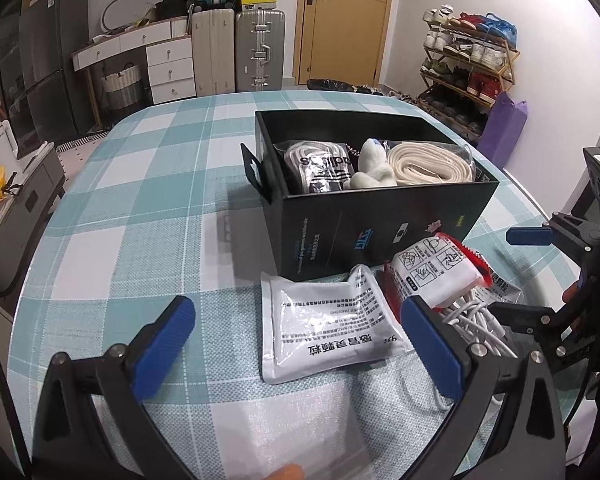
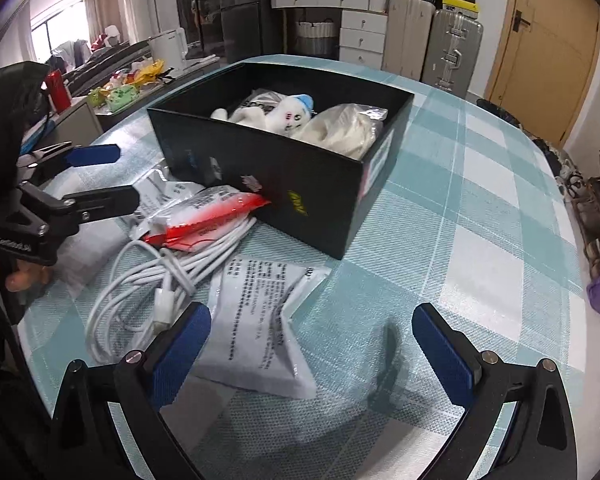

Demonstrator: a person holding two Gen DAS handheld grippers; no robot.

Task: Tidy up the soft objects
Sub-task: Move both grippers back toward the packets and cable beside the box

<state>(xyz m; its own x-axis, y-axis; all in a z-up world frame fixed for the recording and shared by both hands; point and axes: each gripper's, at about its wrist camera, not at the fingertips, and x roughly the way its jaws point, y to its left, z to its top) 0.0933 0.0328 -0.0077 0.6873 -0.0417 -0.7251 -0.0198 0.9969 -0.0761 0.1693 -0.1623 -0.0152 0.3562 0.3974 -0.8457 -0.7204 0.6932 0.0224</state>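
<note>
A black box [image 1: 380, 216] [image 2: 300, 168] stands on the checked tablecloth and holds a white plush toy [image 1: 374, 164] [image 2: 288, 114], a bagged cream strap [image 1: 432, 162] [image 2: 344, 128] and an Adidas-marked pack [image 1: 320, 168]. In front of the box lie a white sachet [image 1: 324, 320], a red-and-white pack [image 1: 436, 272] [image 2: 208, 216], a coiled white cable [image 2: 152, 284] and another white sachet [image 2: 260, 320]. My left gripper [image 1: 300, 344] is open above the table, just before the first sachet. My right gripper [image 2: 312, 356] is open over the second sachet's edge.
The table [image 1: 140, 200] carries a teal and white checked cloth. Suitcases [image 1: 236, 52], a drawer unit [image 1: 168, 68], a door [image 1: 340, 20] and a shoe rack [image 1: 468, 60] stand behind. A sideboard with clutter [image 2: 120, 88] stands at the left.
</note>
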